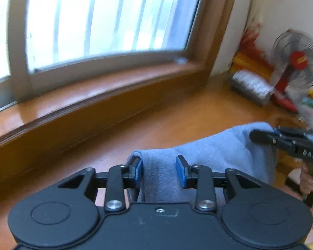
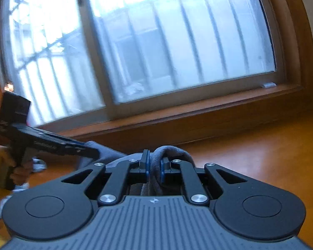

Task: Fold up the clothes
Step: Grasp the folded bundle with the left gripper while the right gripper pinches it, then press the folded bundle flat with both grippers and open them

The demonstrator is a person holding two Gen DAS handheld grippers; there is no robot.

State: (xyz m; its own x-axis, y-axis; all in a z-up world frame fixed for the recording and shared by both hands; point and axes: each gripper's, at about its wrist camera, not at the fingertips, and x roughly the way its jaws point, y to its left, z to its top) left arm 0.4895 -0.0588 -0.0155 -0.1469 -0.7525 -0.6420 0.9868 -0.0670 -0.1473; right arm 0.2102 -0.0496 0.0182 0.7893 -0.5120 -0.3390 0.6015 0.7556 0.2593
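Nearest in the left wrist view, the left tongs (image 1: 159, 171) have a bunched fold of the grey-blue cloth (image 1: 215, 152) running between the blue pads (image 1: 181, 171). The left pad lies against the fabric; the right pad seems to stand a little off it, so the hold looks partial and I cannot tell how firm it is. In the right wrist view the right tongs (image 2: 154, 167) are clenched tight on a rolled edge of the same cloth (image 2: 173, 152), pads pressed into it.

The cloth hangs lifted between the two tongs, above the orange-brown wooden surface (image 1: 135, 133), whether floor or tabletop I cannot tell. Each tool shows in the other's view, gripped by a hand (image 2: 18, 170) at the frame edge.

Risks, as I judge them: the left hold may slip if the cloth is pulled taut, dropping that corner and spoiling the fold. Both grips have gathered a bunch and not a flat edge, so creases could set in. The blur suggests quick movement, which would make a slip likelier.

Farther off sits the window ledge (image 1: 77, 95) beneath the window (image 1: 106, 20). In the far corner stand a fan (image 1: 296, 60) and some blurred packages (image 1: 250, 83); no container with visible contents can be made out.
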